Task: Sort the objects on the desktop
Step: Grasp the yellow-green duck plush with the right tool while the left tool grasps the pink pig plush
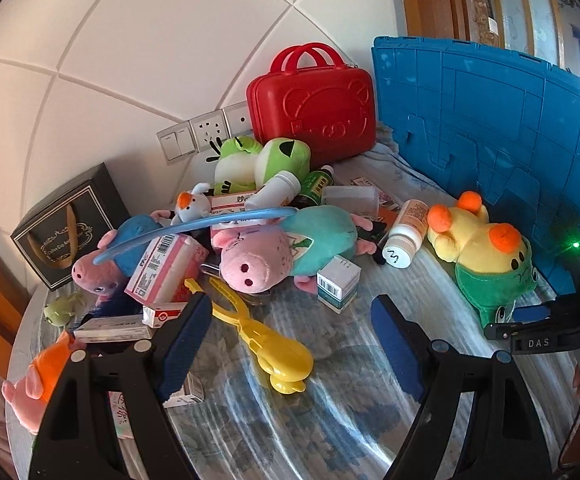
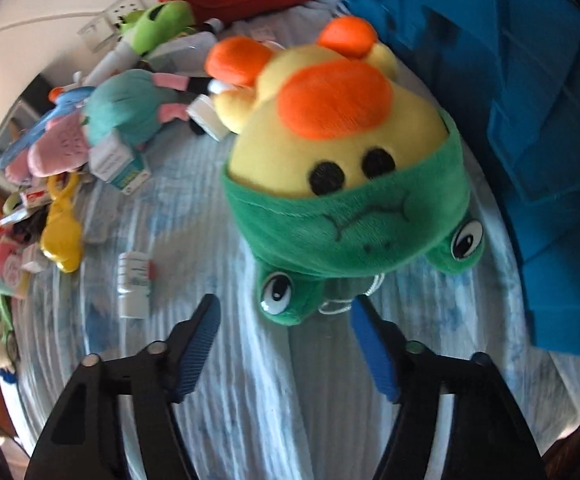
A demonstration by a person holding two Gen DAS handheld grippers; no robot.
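Observation:
A yellow duck plush (image 2: 330, 136) in a green frog hood lies on its back on the cloth-covered table (image 2: 250, 380), next to the blue crate lid (image 2: 530, 100). My right gripper (image 2: 285, 303) points down at the hood's lower edge; its blue pads stand on either side of one frog eye without pressing on it. The left wrist view shows the same duck plush (image 1: 486, 248) with the right gripper (image 1: 526, 320) at its hood. My left gripper (image 1: 290, 302) is open above the table, and a yellow plastic clip toy (image 1: 268, 340) lies on the cloth between its fingers.
A heap fills the back left: pig plushes (image 1: 258, 256), a green frog plush (image 1: 258, 160), medicine boxes (image 1: 338, 284), white bottles (image 1: 404, 236), a blue hoop (image 1: 194, 228). A red case (image 1: 314, 108) and a black gift box (image 1: 66, 224) stand by the wall. A small box (image 2: 134, 280) lies alone.

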